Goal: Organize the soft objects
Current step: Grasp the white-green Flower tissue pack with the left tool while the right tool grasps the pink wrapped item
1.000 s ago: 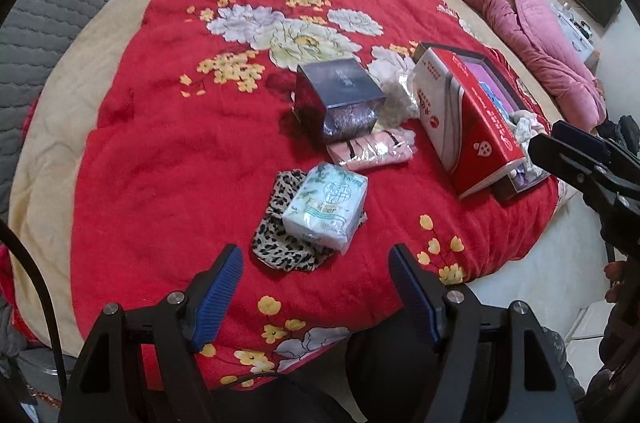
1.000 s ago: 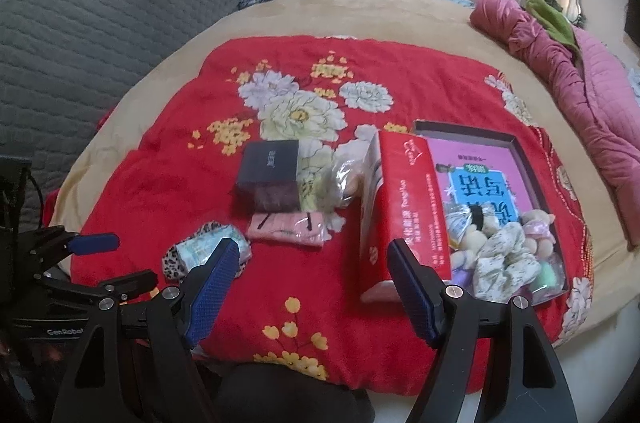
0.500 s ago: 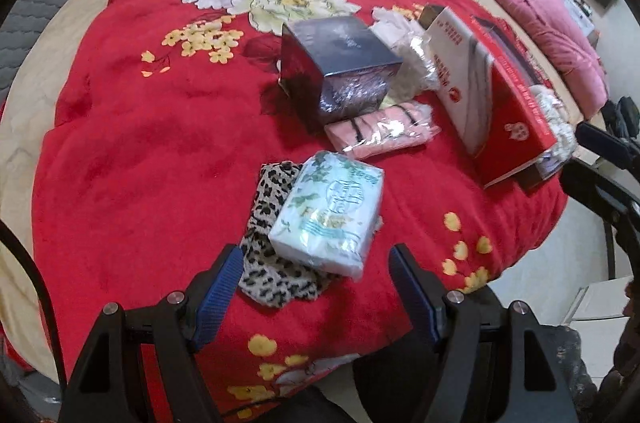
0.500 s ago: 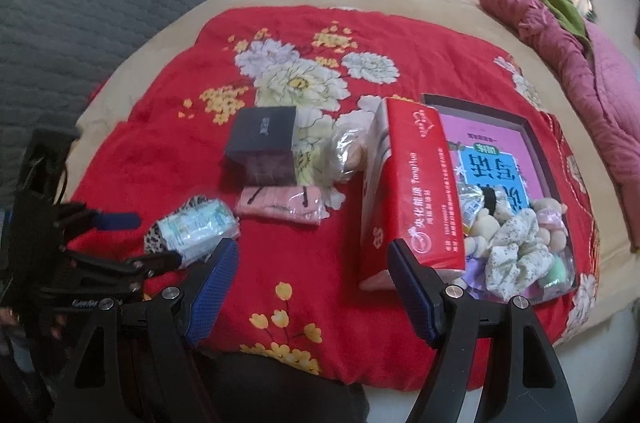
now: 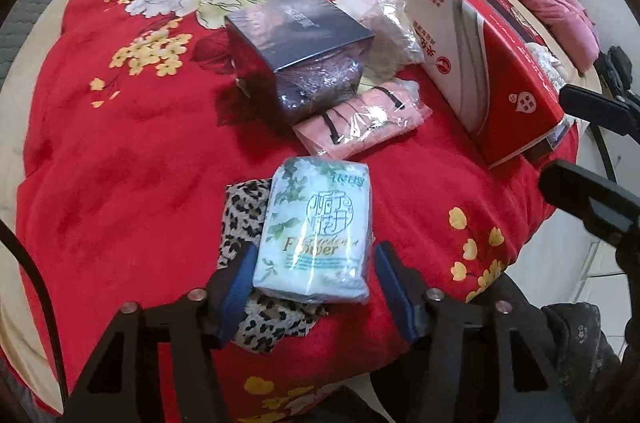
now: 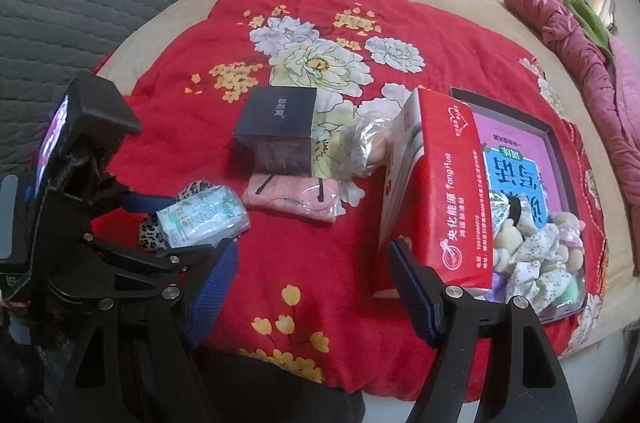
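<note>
While my left gripper [image 5: 314, 273] straddled the pale green plastic-wrapped tissue pack [image 5: 316, 231] near the bed's front edge, its jaws stood released either side, the pack's long axis running away between them; my right gripper [image 6: 310, 287] hung released, farther off.

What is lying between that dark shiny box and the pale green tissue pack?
A pink packet in clear wrap lies between the dark box and the tissue pack; it touches the box, with red blanket before the pack. The left wrist view shows this best.
</note>
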The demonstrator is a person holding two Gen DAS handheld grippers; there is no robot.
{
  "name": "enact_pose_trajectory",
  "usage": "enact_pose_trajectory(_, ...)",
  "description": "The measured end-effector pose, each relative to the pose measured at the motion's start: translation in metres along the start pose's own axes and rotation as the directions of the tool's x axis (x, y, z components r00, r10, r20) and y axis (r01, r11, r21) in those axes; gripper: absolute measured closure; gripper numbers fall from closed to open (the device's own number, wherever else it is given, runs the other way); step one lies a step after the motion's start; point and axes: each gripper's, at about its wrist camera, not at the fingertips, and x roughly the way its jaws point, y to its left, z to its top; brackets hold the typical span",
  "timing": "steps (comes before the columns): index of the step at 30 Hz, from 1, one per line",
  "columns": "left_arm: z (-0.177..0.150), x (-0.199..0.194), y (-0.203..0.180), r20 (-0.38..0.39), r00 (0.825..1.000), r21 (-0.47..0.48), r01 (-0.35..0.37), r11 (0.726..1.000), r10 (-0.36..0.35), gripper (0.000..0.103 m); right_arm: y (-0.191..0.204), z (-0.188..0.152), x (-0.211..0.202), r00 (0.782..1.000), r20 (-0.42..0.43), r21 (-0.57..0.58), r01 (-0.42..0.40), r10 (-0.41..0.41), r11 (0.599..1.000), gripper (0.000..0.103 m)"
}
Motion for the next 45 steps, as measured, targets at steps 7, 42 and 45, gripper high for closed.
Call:
enact_pose_trajectory(7, 0.006, 0.011, 0.007, -0.034, 0.999, 0.008, 0.035, 0.999, -0.035, 0.050, 0.014, 0.009, 0.018, 0.999, -0.039, -0.079, 0.003, -0.006, 0.997, 0.026)
enact_pose_trajectory(42, 0.036, 0.022, 0.048, -0.045, 0.981, -0.124, 0.184, 0.975, -0.191, 0.056, 0.013, 0.043, 0.141, 0.988, -0.145, -0.294, 0.009, -0.054, 0.956, 0.055)
enact_pose_trajectory(45, 0.036, 0.023, 0.049, -0.043, 0.979, -0.148, 0.190, 0.971, -0.198, 0.056, 0.010, 0.040, 0.133, 0.989, -0.145, -0.268, -0.005, -0.035, 0.963, 0.062)
